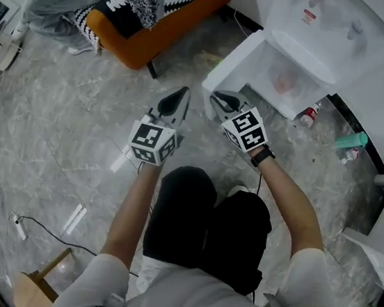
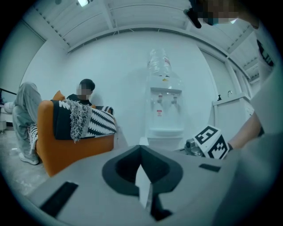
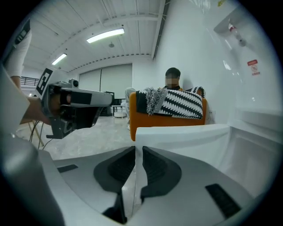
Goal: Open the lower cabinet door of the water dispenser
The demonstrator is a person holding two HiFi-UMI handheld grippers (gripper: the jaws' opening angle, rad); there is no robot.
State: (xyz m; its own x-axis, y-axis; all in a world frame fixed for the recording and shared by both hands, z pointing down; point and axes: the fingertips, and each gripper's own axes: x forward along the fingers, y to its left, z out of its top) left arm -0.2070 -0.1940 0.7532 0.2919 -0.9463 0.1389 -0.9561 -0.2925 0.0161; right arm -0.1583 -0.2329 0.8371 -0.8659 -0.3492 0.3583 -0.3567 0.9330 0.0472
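The white water dispenser (image 1: 320, 33) stands at the upper right, and its lower cabinet door (image 1: 235, 64) hangs swung out to the left, baring the cabinet's inside (image 1: 286, 77). My right gripper (image 1: 220, 100) points at the door's free edge; in the right gripper view the door (image 3: 185, 137) lies just beyond the right gripper (image 3: 135, 150), whose jaws leave a thin slit with nothing clearly pinched. My left gripper (image 1: 178, 97) hovers beside it over the floor, shut and empty. The left gripper (image 2: 140, 148) faces the dispenser (image 2: 164, 106) from a distance.
An orange sofa (image 1: 160, 19) with a seated person and a patterned blanket stands at the upper left. A red-capped bottle (image 1: 309, 115) and a green bottle (image 1: 351, 141) lie on the floor by the dispenser. A cable (image 1: 21, 225) and a wooden stool (image 1: 38, 283) sit lower left.
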